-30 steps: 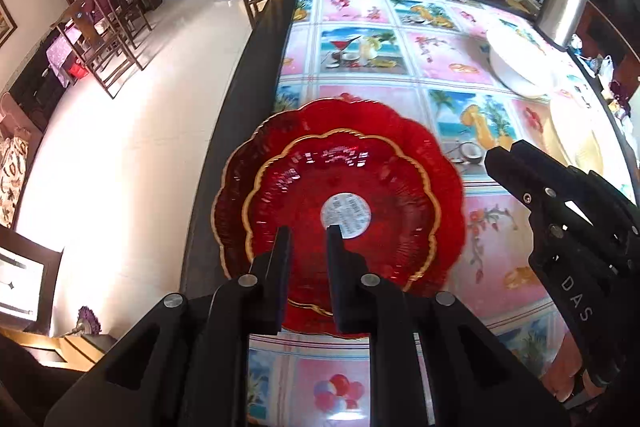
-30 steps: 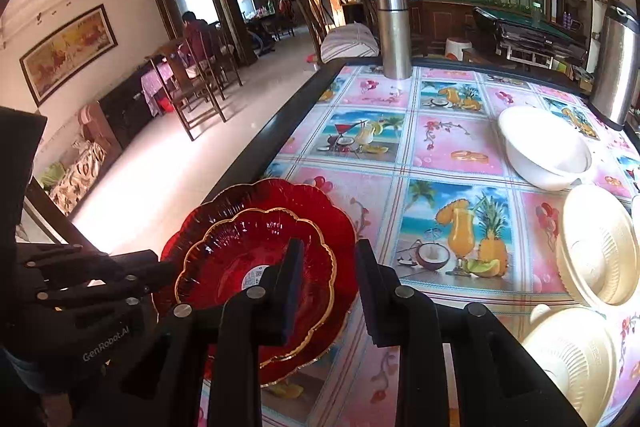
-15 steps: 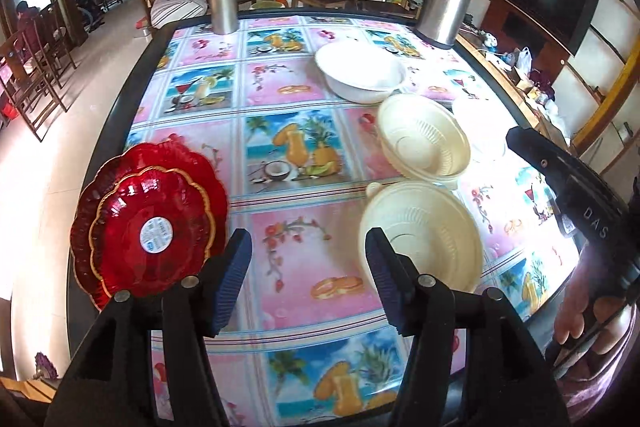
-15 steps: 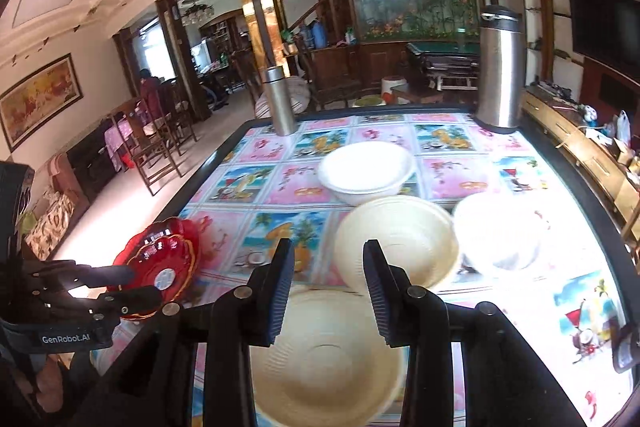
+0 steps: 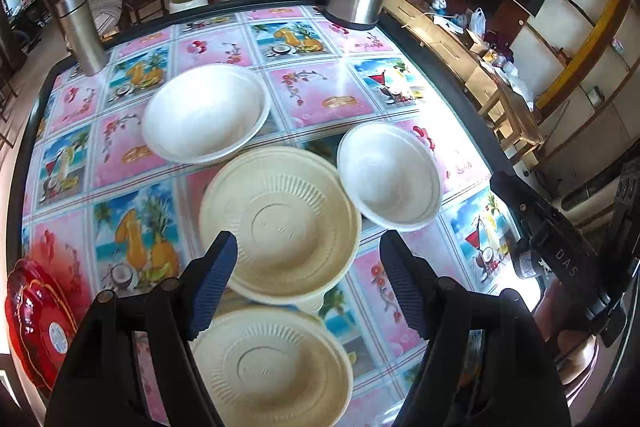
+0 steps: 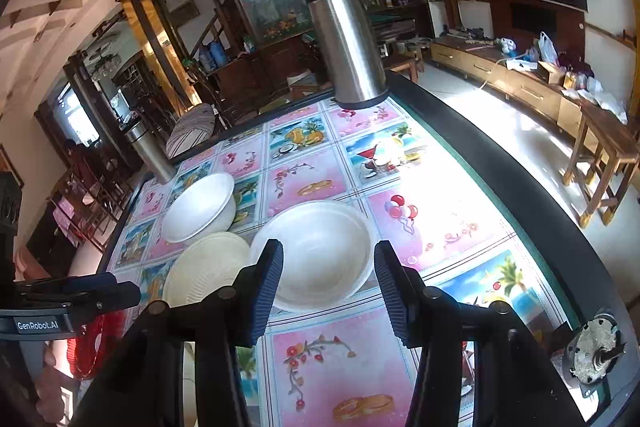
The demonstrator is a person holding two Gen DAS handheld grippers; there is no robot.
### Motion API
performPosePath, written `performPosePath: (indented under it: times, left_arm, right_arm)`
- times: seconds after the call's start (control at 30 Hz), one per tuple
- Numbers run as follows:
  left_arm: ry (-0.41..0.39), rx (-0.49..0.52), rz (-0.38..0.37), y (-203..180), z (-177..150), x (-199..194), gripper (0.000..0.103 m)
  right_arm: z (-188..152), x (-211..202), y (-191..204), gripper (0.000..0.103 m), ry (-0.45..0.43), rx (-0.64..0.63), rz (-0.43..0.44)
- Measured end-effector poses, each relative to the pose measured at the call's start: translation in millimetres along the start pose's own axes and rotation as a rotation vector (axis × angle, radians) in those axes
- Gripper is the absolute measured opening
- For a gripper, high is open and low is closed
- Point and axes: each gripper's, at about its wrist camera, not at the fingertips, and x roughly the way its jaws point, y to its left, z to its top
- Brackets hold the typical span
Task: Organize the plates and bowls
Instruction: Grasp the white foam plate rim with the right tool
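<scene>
Left wrist view: left gripper [image 5: 308,283] hangs over a ribbed cream bowl [image 5: 280,223], jaws just widening, holding nothing. Right gripper [image 6: 328,287] frames the small white bowl [image 6: 320,251], also spreading, empty. Bowls crowd together; a careless reach could knock neighbours. Red plates [image 5: 36,319] are cut off at the edge.

Each tool is matte black with silver screw heads and ribbed dark-blue pads [image 5: 212,283]; the right tool [image 5: 560,259] at three o'clock reads "DAS", the left tool [image 6: 60,311] "GenRobot.AI".
</scene>
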Motion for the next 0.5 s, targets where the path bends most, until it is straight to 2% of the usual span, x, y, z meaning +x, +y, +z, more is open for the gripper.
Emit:
performPosePath:
  times: [0.2, 0.33, 0.5]
  left_arm:
    - [0.079, 0.037, -0.011, -19, 53, 50, 0.073]
    - [0.124, 0.071, -0.046, -29, 72, 75, 0.073]
    - [0.184, 0.098, -0.074, -37, 81, 103, 0.073]
  right_arm:
    - [10, 30, -37, 0.050, 0.032, 0.120, 0.015]
    - [15, 45, -52, 0.051, 0.052, 0.181, 0.059]
    - [14, 64, -63, 0.051, 0.109, 0.222, 0.126]
